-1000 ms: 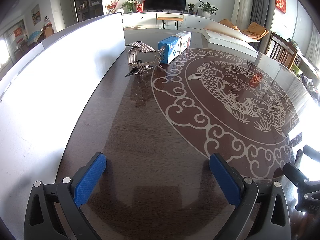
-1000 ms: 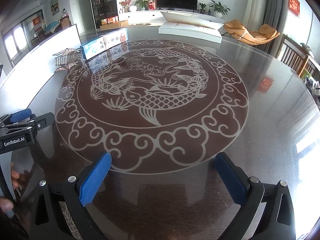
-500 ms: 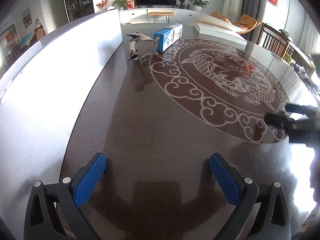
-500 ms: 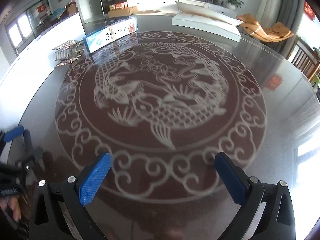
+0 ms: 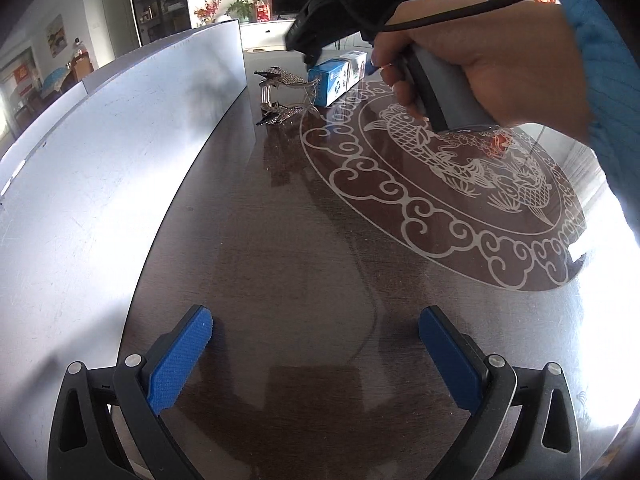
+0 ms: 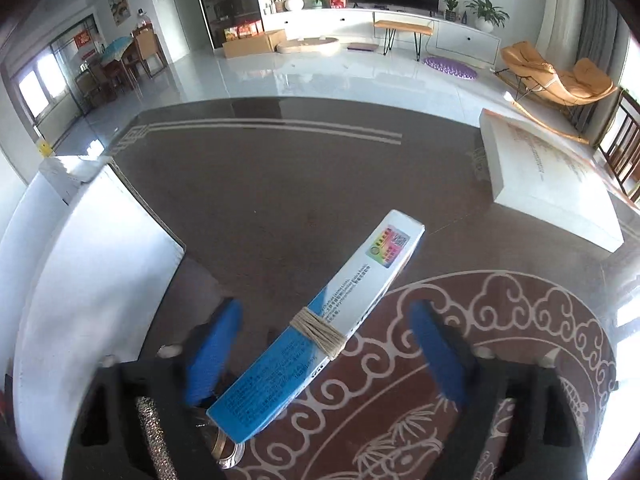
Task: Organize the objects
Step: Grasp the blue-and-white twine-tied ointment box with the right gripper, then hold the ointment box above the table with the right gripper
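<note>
A blue and white box (image 6: 320, 320) bound with twine stands on the dark table, between the open fingers of my right gripper (image 6: 324, 352), which do not touch it. The same box (image 5: 338, 80) shows far off in the left wrist view, under the hand-held right gripper body (image 5: 360, 4). A sparkly metal ornament (image 5: 280, 96) stands just left of the box; part of it (image 6: 154, 436) shows at the right wrist view's bottom left. My left gripper (image 5: 316, 356) is open and empty, low over the near table.
A long white board (image 5: 120, 152) runs along the table's left side, also in the right wrist view (image 6: 88, 280). A large flat white box (image 6: 548, 184) lies at the far right. The table (image 5: 280, 240) has a carp medallion (image 5: 460, 168).
My right gripper has travelled far forward across the table and now straddles the blue and white box. My left gripper has stayed near the front edge, tilting slightly.
</note>
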A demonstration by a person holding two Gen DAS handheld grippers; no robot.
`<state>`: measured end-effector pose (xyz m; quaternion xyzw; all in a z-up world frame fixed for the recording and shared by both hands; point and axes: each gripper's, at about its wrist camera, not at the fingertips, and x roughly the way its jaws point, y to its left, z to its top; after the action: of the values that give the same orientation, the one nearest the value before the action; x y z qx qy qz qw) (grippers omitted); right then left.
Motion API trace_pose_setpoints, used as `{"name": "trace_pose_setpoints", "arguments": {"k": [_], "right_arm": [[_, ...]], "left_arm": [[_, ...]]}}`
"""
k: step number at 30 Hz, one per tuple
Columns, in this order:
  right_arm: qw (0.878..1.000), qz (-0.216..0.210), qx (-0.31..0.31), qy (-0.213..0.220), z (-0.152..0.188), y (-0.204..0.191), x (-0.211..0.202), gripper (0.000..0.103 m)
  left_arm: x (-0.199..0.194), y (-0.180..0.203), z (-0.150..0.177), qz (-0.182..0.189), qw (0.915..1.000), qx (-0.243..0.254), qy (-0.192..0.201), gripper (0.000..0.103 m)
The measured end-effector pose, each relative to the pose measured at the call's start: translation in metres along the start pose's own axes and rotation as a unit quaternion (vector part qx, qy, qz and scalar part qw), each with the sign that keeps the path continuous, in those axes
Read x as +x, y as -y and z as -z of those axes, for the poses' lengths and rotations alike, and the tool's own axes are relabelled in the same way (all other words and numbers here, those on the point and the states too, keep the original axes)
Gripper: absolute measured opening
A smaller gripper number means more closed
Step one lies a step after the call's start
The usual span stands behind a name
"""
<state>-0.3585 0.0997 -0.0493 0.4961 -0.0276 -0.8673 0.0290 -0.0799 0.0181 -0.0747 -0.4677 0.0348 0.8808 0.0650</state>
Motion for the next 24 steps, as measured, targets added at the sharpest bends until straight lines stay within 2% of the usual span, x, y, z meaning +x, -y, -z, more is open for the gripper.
{"name": "trace_pose_setpoints", "arguments": {"k": [1,2,5,9,13,15,16,18,19,20,21,22,24], "right_arm": [[1.000,-0.005,0.005,0.000,0.003,0.002,0.000,0.029],[1.000,-0.018,0.011,0.006,0.008,0.006,-0.004,0.025],[0.999,-0.052,0.009,0.011,0.033,0.020,-0.022,0.026],[0.994,-0.107,0.033,0.010,0.093,0.062,-0.060,0.025],[0.970,-0.206,0.127,0.005,0.168,0.124,-0.094,0.027],[0.962,-0.208,0.179,0.010,0.203,0.157,-0.107,0.032],[0.953,-0.215,0.211,0.021,0.219,0.176,-0.114,0.037],[0.946,-0.197,0.253,0.045,0.241,0.203,-0.130,0.043],[0.948,-0.177,0.258,0.054,0.245,0.211,-0.137,0.053],[0.952,-0.157,0.256,0.062,0.249,0.214,-0.146,0.071],[0.956,-0.141,0.247,0.065,0.251,0.213,-0.152,0.082],[0.962,-0.126,0.232,0.064,0.251,0.209,-0.155,0.098],[0.978,-0.099,0.176,0.060,0.246,0.194,-0.159,0.100]], "left_arm": [[0.000,0.000,0.000,0.000,1.0000,0.000,0.000,0.103],[0.000,0.000,-0.001,0.000,1.0000,0.000,0.000,0.103],[0.001,0.001,-0.001,-0.001,1.0000,-0.002,0.000,0.103],[0.001,0.001,-0.001,-0.001,1.0000,-0.002,0.000,0.103],[0.001,0.002,-0.001,-0.002,1.0000,-0.002,0.001,0.103],[0.001,0.002,-0.001,-0.002,1.0000,-0.002,0.001,0.103],[0.001,0.002,-0.002,-0.002,1.0000,-0.003,0.001,0.103],[0.001,0.003,-0.002,-0.002,1.0000,-0.003,0.001,0.103],[0.001,0.003,-0.002,-0.002,1.0000,-0.003,0.001,0.103],[0.001,0.003,-0.002,-0.002,1.0000,-0.003,0.001,0.103],[0.001,0.003,-0.002,-0.002,1.0000,-0.003,0.001,0.103],[0.001,0.003,-0.002,-0.002,1.0000,-0.003,0.001,0.103],[0.001,0.003,-0.002,-0.002,1.0000,-0.003,0.001,0.103]]}}
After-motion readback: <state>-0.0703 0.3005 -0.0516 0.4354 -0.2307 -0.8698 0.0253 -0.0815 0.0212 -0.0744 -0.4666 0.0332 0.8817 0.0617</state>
